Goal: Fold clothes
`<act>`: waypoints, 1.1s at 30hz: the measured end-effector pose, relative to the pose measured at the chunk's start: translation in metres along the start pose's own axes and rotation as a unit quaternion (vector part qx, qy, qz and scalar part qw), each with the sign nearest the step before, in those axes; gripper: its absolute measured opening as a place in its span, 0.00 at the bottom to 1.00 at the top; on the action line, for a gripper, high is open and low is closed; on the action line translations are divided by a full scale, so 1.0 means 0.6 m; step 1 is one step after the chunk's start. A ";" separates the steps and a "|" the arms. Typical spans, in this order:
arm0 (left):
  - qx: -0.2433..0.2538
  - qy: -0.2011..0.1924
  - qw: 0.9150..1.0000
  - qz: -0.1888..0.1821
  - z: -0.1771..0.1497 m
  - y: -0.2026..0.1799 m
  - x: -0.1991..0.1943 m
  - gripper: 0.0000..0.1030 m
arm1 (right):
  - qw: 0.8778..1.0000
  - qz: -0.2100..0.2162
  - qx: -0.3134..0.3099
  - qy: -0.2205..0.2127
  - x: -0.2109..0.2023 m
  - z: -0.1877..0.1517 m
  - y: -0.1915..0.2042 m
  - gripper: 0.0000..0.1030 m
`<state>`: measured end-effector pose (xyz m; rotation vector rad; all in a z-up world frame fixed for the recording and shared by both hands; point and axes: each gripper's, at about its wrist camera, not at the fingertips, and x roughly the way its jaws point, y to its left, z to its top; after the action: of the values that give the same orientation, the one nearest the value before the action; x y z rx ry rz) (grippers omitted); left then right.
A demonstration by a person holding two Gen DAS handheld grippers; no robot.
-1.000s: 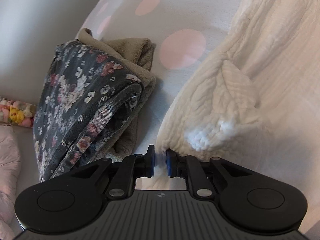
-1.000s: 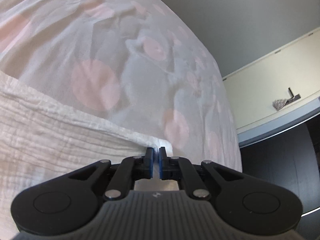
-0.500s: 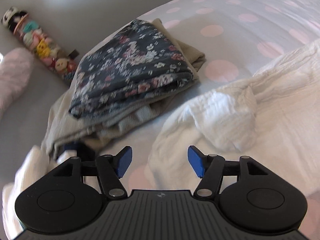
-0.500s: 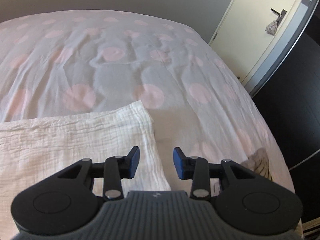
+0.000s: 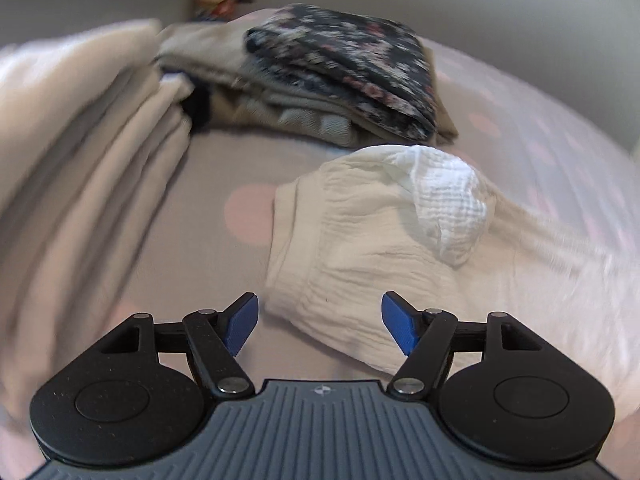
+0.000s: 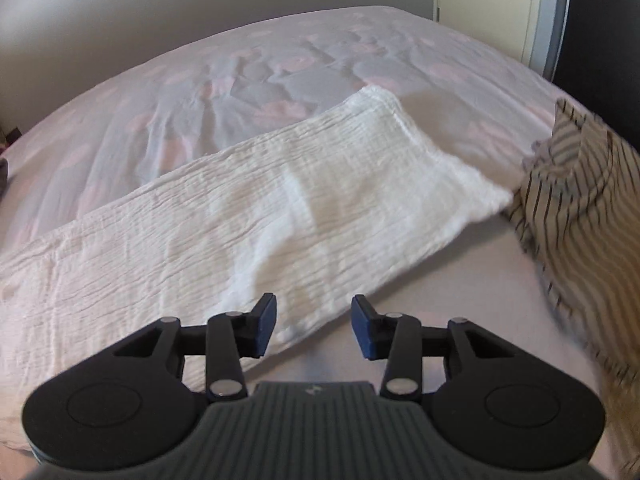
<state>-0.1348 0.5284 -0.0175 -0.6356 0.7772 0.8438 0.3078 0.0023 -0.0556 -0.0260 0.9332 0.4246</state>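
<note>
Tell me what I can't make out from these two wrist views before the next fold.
- Left wrist: cream bedding at left is motion-blurred; what it is stays unclear.
- Left wrist: lower layers of the folded stack are covered by the floral garment.
- Right wrist: striped cloth is cut off by the right edge.
- Both: the white muslin garment has its near edge behind each tool body.

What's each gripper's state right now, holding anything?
Left gripper: tongs open, just been opening, empty above the crinkled cream muslin cloth.
Right gripper: same.
</note>
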 end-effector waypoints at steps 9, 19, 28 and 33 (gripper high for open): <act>-0.156 -0.011 0.987 -0.030 -0.054 0.040 0.046 0.65 | 0.998 0.015 0.062 -0.006 0.019 -0.087 0.033 0.51; -0.184 -0.070 0.980 0.000 -0.053 0.027 0.090 0.44 | 0.999 0.008 0.037 -0.037 0.033 -0.085 0.042 0.57; -0.060 -0.145 0.988 0.000 -0.020 -0.039 0.030 0.11 | 0.998 0.011 0.044 -0.042 0.033 -0.081 0.039 0.57; 0.029 -0.194 0.980 -0.043 -0.004 -0.136 -0.033 0.10 | 0.998 0.015 0.048 -0.041 0.031 -0.080 0.036 0.57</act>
<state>-0.0760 0.4762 0.0125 -0.4304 0.4157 0.8307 0.2723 0.0186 -0.0954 0.0923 0.8738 0.4059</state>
